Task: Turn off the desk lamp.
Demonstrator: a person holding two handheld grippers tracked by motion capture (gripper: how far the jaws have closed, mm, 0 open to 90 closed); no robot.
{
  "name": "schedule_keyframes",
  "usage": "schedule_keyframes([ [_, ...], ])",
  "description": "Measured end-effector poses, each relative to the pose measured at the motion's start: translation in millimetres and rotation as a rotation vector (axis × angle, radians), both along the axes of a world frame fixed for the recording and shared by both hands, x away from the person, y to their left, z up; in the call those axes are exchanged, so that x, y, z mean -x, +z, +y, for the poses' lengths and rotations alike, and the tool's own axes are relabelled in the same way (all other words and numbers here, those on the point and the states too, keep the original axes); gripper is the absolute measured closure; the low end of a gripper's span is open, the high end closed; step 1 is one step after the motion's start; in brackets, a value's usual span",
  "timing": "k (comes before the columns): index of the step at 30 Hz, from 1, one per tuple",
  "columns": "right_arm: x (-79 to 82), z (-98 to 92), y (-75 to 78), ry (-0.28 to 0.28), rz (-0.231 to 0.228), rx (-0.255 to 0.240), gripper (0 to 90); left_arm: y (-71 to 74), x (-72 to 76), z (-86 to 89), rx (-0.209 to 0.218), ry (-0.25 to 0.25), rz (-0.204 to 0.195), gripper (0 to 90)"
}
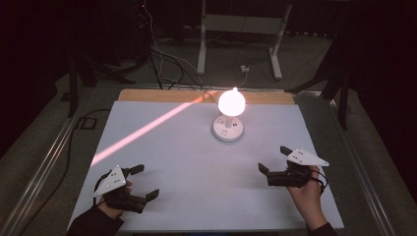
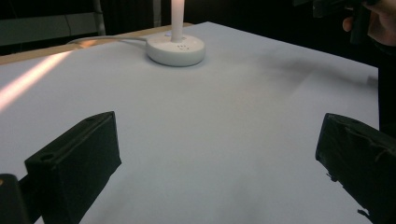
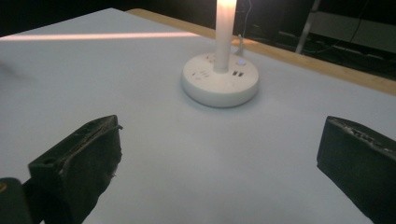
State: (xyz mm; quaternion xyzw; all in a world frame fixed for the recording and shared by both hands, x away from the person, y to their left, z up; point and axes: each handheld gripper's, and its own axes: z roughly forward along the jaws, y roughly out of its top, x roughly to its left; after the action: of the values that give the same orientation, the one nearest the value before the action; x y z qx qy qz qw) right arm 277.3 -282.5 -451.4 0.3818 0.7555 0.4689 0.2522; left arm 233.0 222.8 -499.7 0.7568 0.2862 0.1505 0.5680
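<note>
A small lamp stands lit near the table's far middle: a glowing round bulb (image 1: 231,102) on a short stem over a round white base (image 1: 227,129) with sockets and buttons. The base (image 2: 175,48) sits far ahead in the left gripper view, and closer as the base (image 3: 220,80) in the right gripper view. My left gripper (image 1: 144,182) rests open at the near left, jaws wide apart with nothing between them. My right gripper (image 1: 274,160) is open at the near right, also holding nothing. Both point toward the lamp from well short of it.
A white sheet (image 1: 196,167) covers the table, with a wooden strip (image 1: 162,95) along the far edge. A pink streak of light (image 1: 142,130) crosses the sheet's left half. A white cord (image 1: 244,73) runs off the back. A white frame stand (image 1: 241,34) and cables lie on the floor beyond.
</note>
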Motion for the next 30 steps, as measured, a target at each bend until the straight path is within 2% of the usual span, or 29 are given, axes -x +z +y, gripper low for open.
schedule_keyframes([
  [5,-8.2,0.4,9.2,0.002,-0.005,-0.017,0.0,-0.2,-0.2,-0.1,0.002,0.001,0.003,0.5],
  [11,-17.5,5.4,19.0,0.01,0.001,-0.003,0.0,0.0,0.0,-0.3,-0.004,-0.002,-0.001,0.5],
  [18,-31.2,5.6,27.4,0.008,-0.016,-0.046,0.0,0.0,0.2,-0.3,-0.005,-0.003,0.001,0.5],
  [26,-48.8,7.1,32.4,0.005,-0.013,-0.09,0.0,0.1,-0.1,0.1,-0.006,-0.003,-0.003,0.5],
  [30,-56.4,11.9,33.5,0.016,-0.015,-0.08,0.0,0.2,0.1,0.3,-0.003,-0.001,-0.004,0.5],
])
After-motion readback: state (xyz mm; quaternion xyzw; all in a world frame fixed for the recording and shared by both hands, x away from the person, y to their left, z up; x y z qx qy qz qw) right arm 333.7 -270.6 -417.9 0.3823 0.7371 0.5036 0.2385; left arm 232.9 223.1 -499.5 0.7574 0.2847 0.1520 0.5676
